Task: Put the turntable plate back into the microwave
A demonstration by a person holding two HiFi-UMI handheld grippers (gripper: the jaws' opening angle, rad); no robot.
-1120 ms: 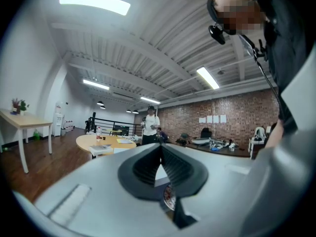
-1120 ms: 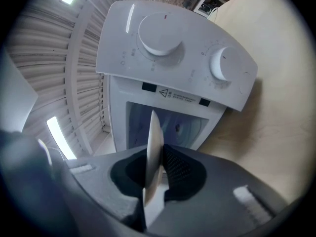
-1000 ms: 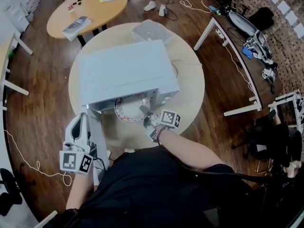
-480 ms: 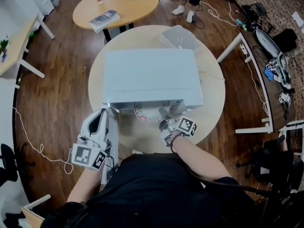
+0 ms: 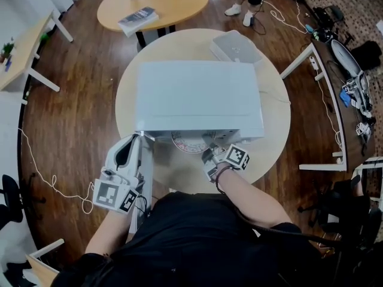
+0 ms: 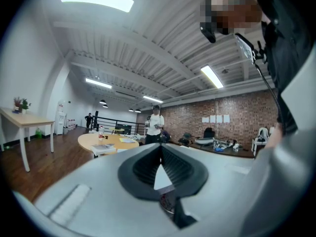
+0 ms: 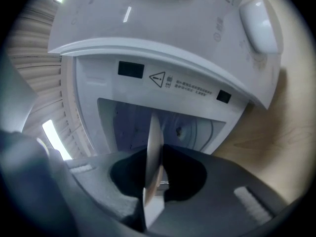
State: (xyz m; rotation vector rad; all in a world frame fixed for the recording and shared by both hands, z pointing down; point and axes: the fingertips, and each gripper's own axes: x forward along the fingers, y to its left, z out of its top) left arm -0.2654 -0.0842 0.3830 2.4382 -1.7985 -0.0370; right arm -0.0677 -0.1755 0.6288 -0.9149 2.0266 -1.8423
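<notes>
**Change observed.** A second ago most of the turntable plate (image 5: 190,142) sat outside the front of the microwave (image 5: 197,94). Now only a narrow arc of its patterned rim shows below the microwave's front edge in the head view. I read this as the plate having gone most of the way into the cavity. My head camera has also shifted over the microwave, so part of the difference may be viewpoint.

**Right tool** (image 5: 209,143). It is closed on the plate's near rim, just in front of the microwave opening. Its own view shows the plate edge-on (image 7: 154,152) pinched between the pads, with the open cavity straight ahead.

**Left tool** (image 5: 133,145). It is at the microwave's front left corner, beside the open door (image 5: 145,178). Its jaws meet at the tips and I see nothing clearly gripped. It has not moved noticeably.

**Assessment.** Insertion is under way but not finished, since the plate is gripped and its near rim is outside the microwave. I judge that the remaining steps are to:
- push it further in;
- settle it level on the cavity floor;
- release it without tipping.

The cavity floor fittings are not clearly visible.
</notes>
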